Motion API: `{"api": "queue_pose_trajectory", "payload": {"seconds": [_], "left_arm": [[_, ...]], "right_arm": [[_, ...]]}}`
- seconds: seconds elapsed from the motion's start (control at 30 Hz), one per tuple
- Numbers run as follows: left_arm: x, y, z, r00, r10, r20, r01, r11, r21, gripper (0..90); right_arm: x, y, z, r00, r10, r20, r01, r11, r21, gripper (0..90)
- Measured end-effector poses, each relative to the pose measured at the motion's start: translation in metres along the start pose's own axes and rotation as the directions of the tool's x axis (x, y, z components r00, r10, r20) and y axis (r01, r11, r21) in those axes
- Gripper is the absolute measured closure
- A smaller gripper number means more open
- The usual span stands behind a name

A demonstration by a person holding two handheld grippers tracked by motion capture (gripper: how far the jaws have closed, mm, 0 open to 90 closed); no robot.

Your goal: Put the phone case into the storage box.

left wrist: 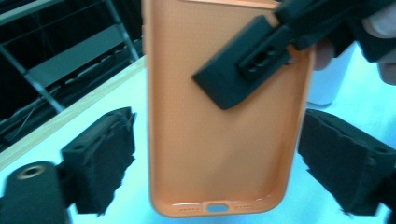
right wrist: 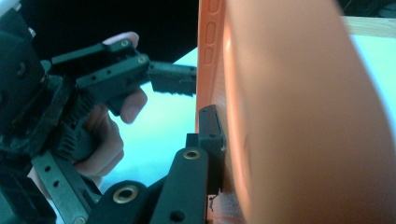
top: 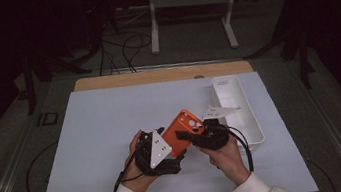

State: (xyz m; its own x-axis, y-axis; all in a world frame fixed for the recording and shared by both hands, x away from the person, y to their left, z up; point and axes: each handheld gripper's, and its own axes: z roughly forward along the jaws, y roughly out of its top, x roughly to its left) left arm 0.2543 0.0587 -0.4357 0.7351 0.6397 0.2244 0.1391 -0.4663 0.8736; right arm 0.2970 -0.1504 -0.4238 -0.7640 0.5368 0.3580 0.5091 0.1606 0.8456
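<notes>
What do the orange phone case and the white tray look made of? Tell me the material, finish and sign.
Orange phone case: probably soft silicone or rubbery plastic, matte; its inner face shows fine dotted texture, with faint gloss at the bottom lip. White tray: likely hard moulded plastic, smooth; thin even walls and rounded corners suggest it.

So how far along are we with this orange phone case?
Done: the orange phone case is up off the white table, clamped at its edge by the right gripper. In hand: the left gripper has its jaws spread on either side of the case, pads not pressing. Left: wherever the case goes next, perhaps the white tray beside the hands, though that is a guess.
</notes>
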Motion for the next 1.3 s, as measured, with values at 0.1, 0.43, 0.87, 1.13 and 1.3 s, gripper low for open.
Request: {"api": "queue_pose_trajectory", "payload": {"seconds": [0.1, 0.43, 0.87, 1.13, 1.3], "left_arm": [[0.003, 0.000, -0.001, 0.9998, -0.017, 0.009, 0.017, 0.9998, -0.004, 8.8], [0.018, -0.004, -0.007, 0.9924, -0.099, 0.073, 0.099, 0.9951, 0.002, 8.5], [0.030, -0.010, -0.010, 0.9775, -0.150, 0.149, 0.149, 0.9887, 0.017, 8.8], [0.031, -0.012, -0.009, 0.9676, -0.155, 0.200, 0.153, 0.9879, 0.022, 10.9], [0.031, -0.012, -0.009, 0.9629, -0.148, 0.226, 0.147, 0.9889, 0.022, 17.1]], "right_arm": [[0.000, 0.000, 0.000, 1.0000, -0.004, 0.000, 0.004, 1.0000, 0.001, 88.2], [-0.003, 0.000, -0.005, 0.9998, -0.022, -0.002, 0.022, 0.9998, 0.000, 88.1], [-0.008, 0.003, -0.016, 0.9971, -0.066, -0.038, 0.067, 0.9977, 0.013, 87.9], [-0.008, 0.009, -0.022, 0.9875, -0.128, -0.092, 0.130, 0.9914, 0.016, 87.9], [-0.006, 0.012, -0.023, 0.9777, -0.166, -0.129, 0.171, 0.9850, 0.026, 87.9]]}}
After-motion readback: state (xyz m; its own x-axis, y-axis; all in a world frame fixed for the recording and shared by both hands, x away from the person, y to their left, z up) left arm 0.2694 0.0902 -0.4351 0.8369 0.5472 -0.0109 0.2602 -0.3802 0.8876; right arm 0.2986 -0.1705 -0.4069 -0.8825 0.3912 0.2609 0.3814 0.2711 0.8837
